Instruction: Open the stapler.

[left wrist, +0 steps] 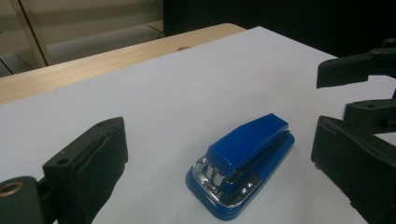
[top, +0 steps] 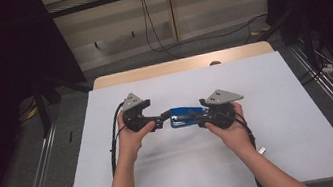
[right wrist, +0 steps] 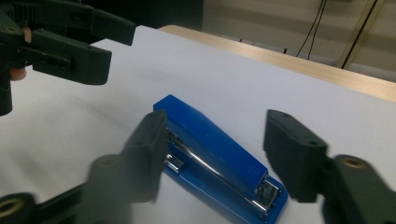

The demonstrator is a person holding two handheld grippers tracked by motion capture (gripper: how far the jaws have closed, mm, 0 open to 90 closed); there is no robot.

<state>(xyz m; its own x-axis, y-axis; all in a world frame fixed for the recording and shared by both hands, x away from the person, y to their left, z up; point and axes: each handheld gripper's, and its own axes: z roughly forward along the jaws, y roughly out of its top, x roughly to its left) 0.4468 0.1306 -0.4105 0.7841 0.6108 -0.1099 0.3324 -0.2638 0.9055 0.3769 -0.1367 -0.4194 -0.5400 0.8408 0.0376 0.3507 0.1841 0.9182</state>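
Observation:
A blue stapler [top: 186, 115] with a chrome front lies flat on the white table sheet [top: 270, 122], between the two grippers. My left gripper [top: 163, 119] points at it from the left, jaws open wide. In the left gripper view the stapler [left wrist: 247, 144] lies between those jaws, clear of both pads [left wrist: 100, 158]. My right gripper [top: 199, 114] comes in from the right. In the right gripper view its jaws straddle the stapler [right wrist: 205, 135]: the left pad [right wrist: 147, 149] is close against the side, and the right pad [right wrist: 289, 154] stands a little off it.
A wooden table edge [top: 175, 65] runs along the far side of the sheet. Cables trail from both grippers toward the near edge. A small light tag [top: 261, 150] lies on the sheet by the right forearm. Dark stands and floor cables surround the table.

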